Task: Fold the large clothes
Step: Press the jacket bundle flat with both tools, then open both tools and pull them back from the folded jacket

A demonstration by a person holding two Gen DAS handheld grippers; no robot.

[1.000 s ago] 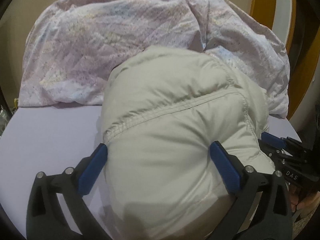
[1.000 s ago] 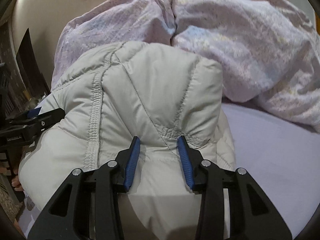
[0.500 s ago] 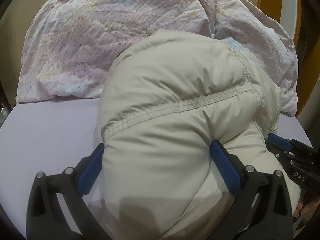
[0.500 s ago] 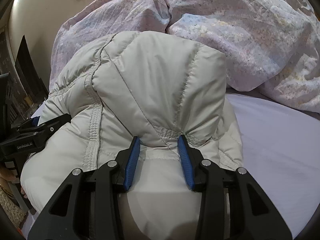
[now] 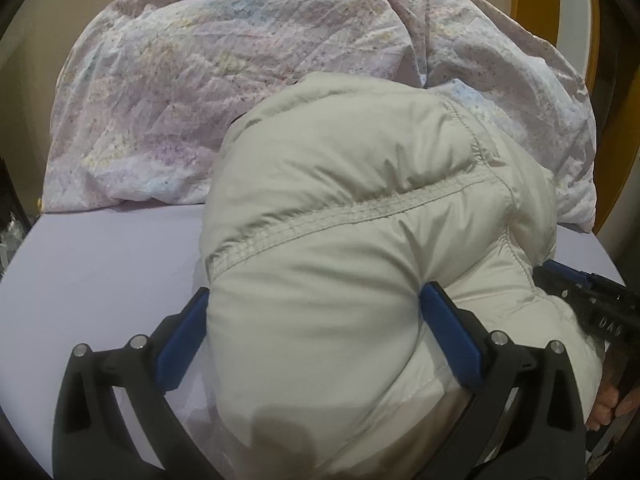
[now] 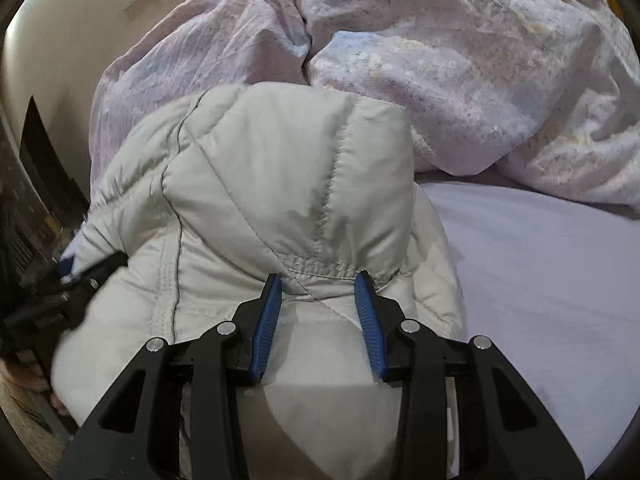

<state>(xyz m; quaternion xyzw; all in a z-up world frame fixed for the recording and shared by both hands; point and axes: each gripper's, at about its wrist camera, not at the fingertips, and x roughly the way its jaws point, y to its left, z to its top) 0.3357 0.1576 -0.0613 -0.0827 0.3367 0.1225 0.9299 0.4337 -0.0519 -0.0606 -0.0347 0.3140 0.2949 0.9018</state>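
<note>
The jacket (image 5: 360, 264) I'm folding is a pale grey-beige puffer, thickly padded and quilted, with rows of gathered stitching running across its panels. It is bunched into a tall, rounded heap at the near edge of the bed (image 5: 100, 264), on the lilac sheet. From my right side a squarish padded flap of the jacket (image 6: 288, 184) lies folded over the top of the heap, its stitched hem facing me. The far side of the heap reaches the rumpled floral duvet (image 5: 240, 80) piled at the back of the bed.
</note>
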